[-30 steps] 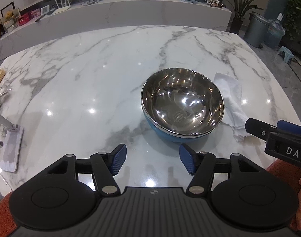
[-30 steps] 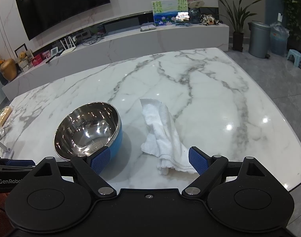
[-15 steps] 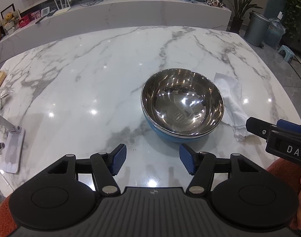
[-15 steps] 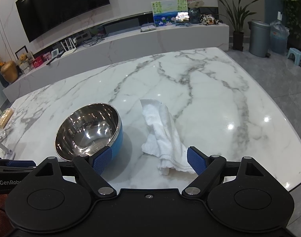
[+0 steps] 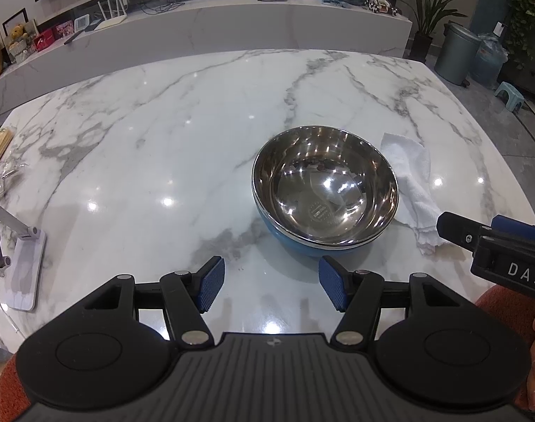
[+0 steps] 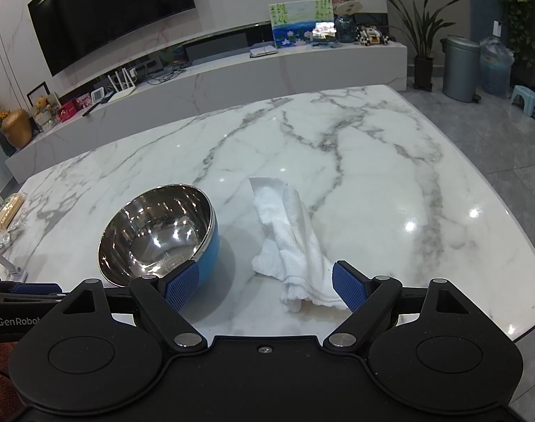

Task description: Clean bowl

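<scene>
A steel bowl (image 5: 325,190) with a blue outside stands upright on the marble table (image 5: 162,147); it also shows in the right wrist view (image 6: 158,232). A crumpled white cloth (image 5: 413,183) lies just right of the bowl, also in the right wrist view (image 6: 295,242). My left gripper (image 5: 271,286) is open and empty, just in front of the bowl. My right gripper (image 6: 265,285) is open and empty, above the table at the cloth's near end; it also shows at the right of the left wrist view (image 5: 492,242).
A phone on a white stand (image 5: 21,263) sits at the table's left edge. A packet of sticks (image 6: 7,211) lies at the far left. Beyond the table are a long counter (image 6: 232,70), a bin (image 6: 459,66) and a stool (image 6: 526,98).
Both grippers have drifted slightly; the right one has edged a little closer to the cloth. Bowl and cloth have not moved.
</scene>
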